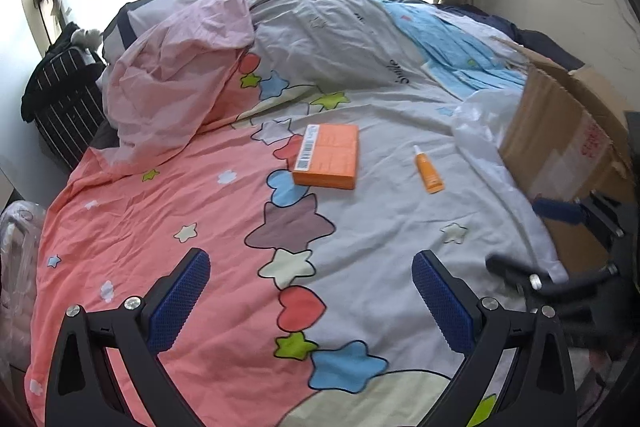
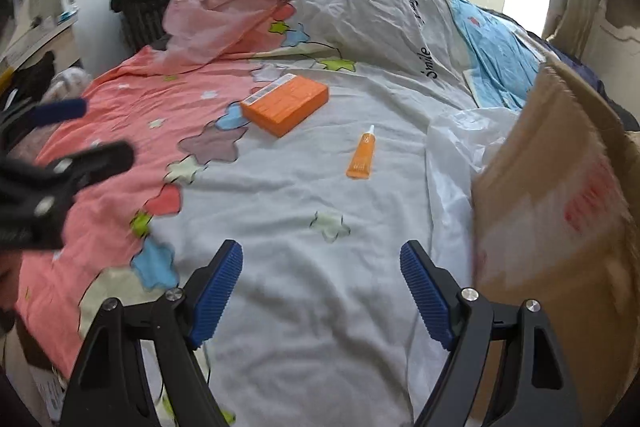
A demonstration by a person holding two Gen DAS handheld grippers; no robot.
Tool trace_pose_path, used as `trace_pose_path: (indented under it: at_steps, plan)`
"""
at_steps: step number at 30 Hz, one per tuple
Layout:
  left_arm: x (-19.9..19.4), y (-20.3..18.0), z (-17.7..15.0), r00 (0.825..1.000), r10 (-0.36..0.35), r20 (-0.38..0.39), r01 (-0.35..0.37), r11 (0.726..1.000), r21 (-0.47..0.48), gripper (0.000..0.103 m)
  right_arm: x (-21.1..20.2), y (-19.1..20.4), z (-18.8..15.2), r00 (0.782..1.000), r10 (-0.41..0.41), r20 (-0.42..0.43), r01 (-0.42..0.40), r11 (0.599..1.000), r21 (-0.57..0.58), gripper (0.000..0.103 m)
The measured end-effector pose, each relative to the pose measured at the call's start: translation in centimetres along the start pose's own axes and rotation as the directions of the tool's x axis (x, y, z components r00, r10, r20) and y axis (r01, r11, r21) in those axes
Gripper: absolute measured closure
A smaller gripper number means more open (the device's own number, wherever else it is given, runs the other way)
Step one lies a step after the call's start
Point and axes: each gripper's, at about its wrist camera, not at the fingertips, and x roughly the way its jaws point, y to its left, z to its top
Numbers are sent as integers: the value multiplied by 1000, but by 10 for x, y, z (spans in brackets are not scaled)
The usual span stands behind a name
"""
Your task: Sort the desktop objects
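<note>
Left wrist view shows the left gripper (image 1: 310, 295) with fingers spread wide and nothing between them, hovering over the quilt (image 1: 380, 227), aimed roughly toward the orange box (image 1: 326, 161). Right gripper (image 2: 320, 287) is likewise spread and empty, pointed up the bed toward the orange tube (image 2: 360, 157). Both items lie flat on the quilt, near each other but apart, each with open fabric on all sides, so a pinch from above looks easy. Likely split: one claw per item. Cardboard box (image 2: 560, 187) stands at the right edge of the bed, open flap up, with a white plastic bag (image 2: 460, 135) bunched against its near side. It's probably the drop target. Its inside is hidden in both views, so contents unknown.
</note>
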Motion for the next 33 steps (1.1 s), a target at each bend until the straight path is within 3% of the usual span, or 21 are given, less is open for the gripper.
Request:
trace_pose_path:
  at_steps: [2,8,14,21,25,33]
  plan:
    - [7,3,0,1000,-2,-11,2,1000,3,0,13,-3,8,1000,-29,-11,29,999,16,25]
    - [28,14,3,999,6,-33,-6,1000,3,0,47,-20,34,999,21,-25,-18,994,104,25]
    - [48,27,10,998,20,-54,-21,1000,-13,0,77,-15,68,999,10,-34,-8,998,69,25]
    - [71,38,18,996,44,-76,-44,999,10,0,120,-7,101,988,104,-111,-88,986,142,25]
    - [84,50,19,996,24,-85,-27,999,-27,0,127,4,105,989,94,-115,-83,992,96,25]
    - [105,51,24,994,-27,-103,21,998,-55,0,121,-40,116,995,64,-71,-50,982,185,25]
